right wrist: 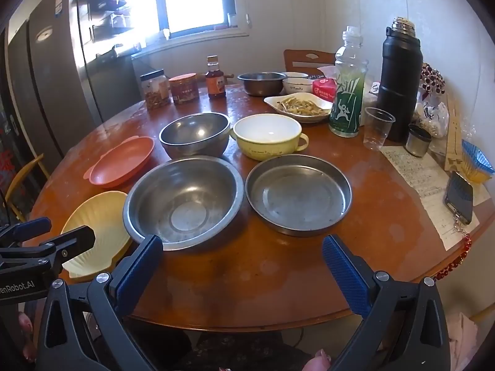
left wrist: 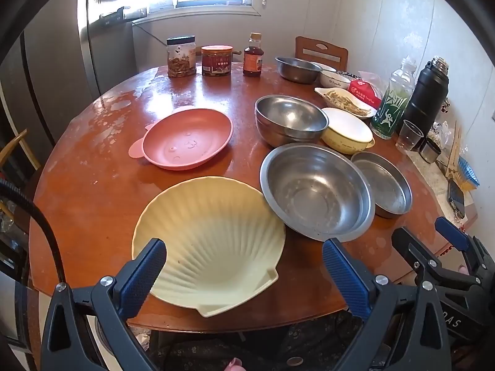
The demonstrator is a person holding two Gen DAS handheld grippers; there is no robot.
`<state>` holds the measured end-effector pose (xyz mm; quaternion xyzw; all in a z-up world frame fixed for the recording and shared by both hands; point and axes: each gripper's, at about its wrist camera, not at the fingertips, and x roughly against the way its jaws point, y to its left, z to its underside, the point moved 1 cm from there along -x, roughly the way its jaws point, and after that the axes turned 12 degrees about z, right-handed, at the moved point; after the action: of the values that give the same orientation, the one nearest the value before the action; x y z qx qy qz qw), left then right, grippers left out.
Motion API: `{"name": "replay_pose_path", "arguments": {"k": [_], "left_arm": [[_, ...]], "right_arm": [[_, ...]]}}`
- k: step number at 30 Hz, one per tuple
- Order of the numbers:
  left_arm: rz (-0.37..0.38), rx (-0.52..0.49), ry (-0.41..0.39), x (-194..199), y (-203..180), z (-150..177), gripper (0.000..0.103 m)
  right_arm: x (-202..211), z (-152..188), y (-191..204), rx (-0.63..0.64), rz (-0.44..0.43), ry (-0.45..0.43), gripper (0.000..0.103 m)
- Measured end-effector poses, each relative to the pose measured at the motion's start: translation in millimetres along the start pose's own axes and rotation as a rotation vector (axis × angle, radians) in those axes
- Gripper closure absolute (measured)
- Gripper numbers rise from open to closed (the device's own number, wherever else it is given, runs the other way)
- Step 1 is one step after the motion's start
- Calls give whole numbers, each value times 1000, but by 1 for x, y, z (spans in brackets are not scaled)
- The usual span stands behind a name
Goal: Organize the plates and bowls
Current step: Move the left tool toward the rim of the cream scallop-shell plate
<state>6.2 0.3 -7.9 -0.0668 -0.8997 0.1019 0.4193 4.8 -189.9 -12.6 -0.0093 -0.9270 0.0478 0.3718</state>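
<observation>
Left gripper [left wrist: 244,278] and right gripper [right wrist: 243,275]: both fully open, empty, above near table edge [right wrist: 247,318]. Shell plate [left wrist: 210,247] overhangs that edge; a nudge tips it off. Big steel bowl [right wrist: 184,201] touches it, so lifting either w/o clearance drags the other.

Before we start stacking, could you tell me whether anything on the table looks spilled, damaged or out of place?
Nothing looks spilled or broken. The table has pale worn patches in its finish, and the shell-shaped plate overhangs the near edge slightly. The large steel bowl sits upright.
</observation>
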Motion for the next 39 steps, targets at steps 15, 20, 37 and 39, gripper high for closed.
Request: {"name": "replay_pose_path", "arguments": {"k": [15,20,37,39], "left_arm": [[5,0,1,6,12,5,1],[-3,1,-2,0,3,1,1],[-7,17,-1,4,9,2,1],[-7,24,-9,6,12,2,1]], "right_arm": [[0,2,1,2,-5,6,0],[0,2,2,4,-5,4,0],[2,1,6,9,-20,4,0],[2,1,9,15,-29,9,0]]}}
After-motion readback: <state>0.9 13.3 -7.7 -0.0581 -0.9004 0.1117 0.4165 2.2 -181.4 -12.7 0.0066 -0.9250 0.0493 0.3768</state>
